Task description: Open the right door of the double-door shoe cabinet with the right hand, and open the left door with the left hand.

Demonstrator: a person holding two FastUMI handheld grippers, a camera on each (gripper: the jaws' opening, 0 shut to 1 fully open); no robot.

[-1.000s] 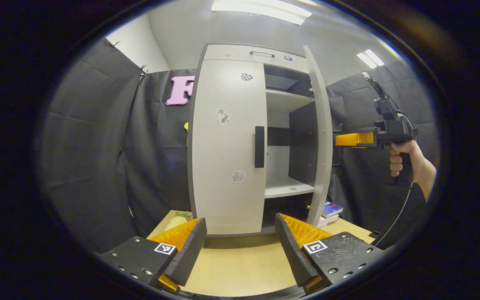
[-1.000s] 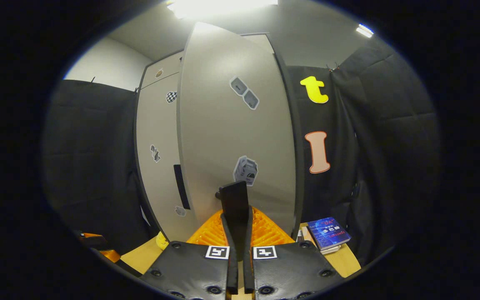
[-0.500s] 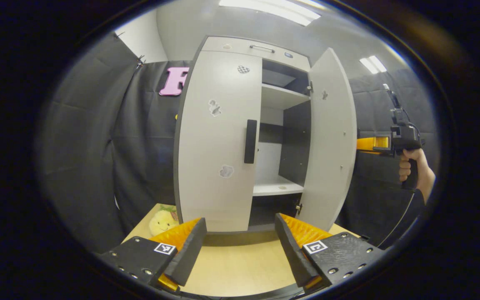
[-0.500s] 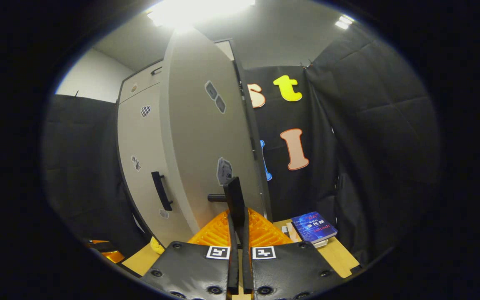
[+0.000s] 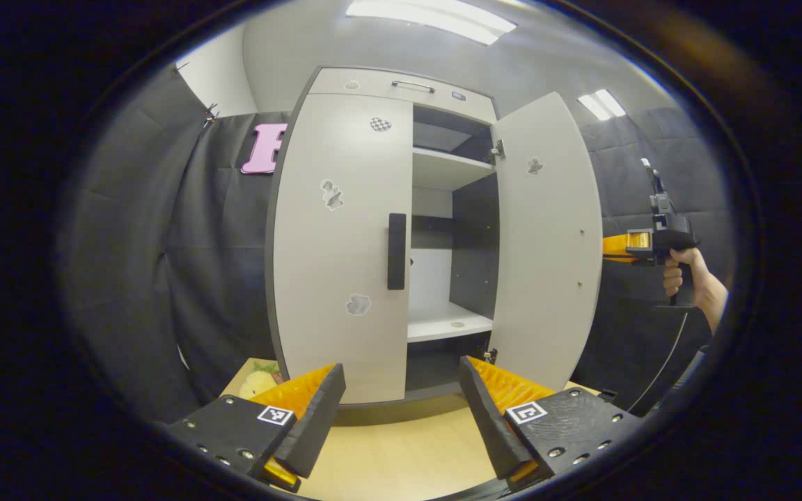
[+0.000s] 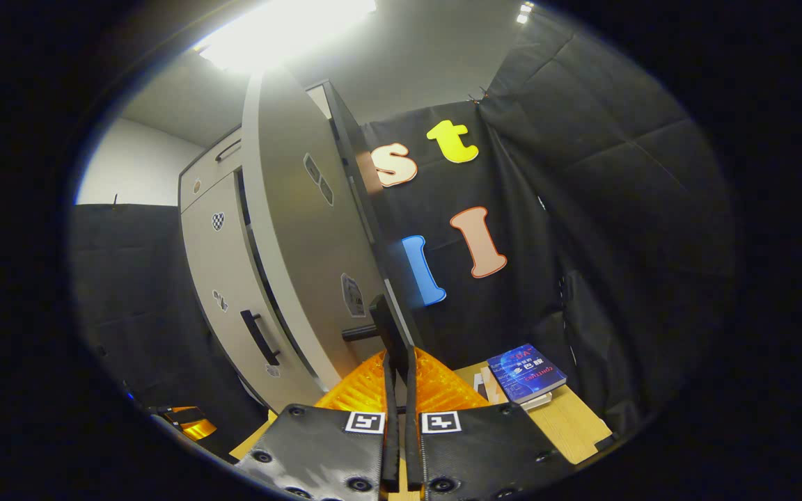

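Over the last second the right door (image 5: 547,243) has swung from edge-on to wide open, baring the shelves (image 5: 446,167) inside the cabinet (image 5: 401,83). The right gripper (image 6: 398,390) is clenched on that door's handle (image 6: 390,330), so the first half of the task looks almost done. The left door (image 5: 338,243) stays shut, its handle (image 5: 396,251) at the inner edge, facing the left gripper (image 5: 401,410), whose jaws stand apart and empty above the table (image 5: 401,459). The path to that handle looks free. The door will likely sweep toward the left wall, where a yellow toy (image 5: 256,381) sits by the cabinet's foot. A book (image 6: 526,372) lies beyond the open door's edge.
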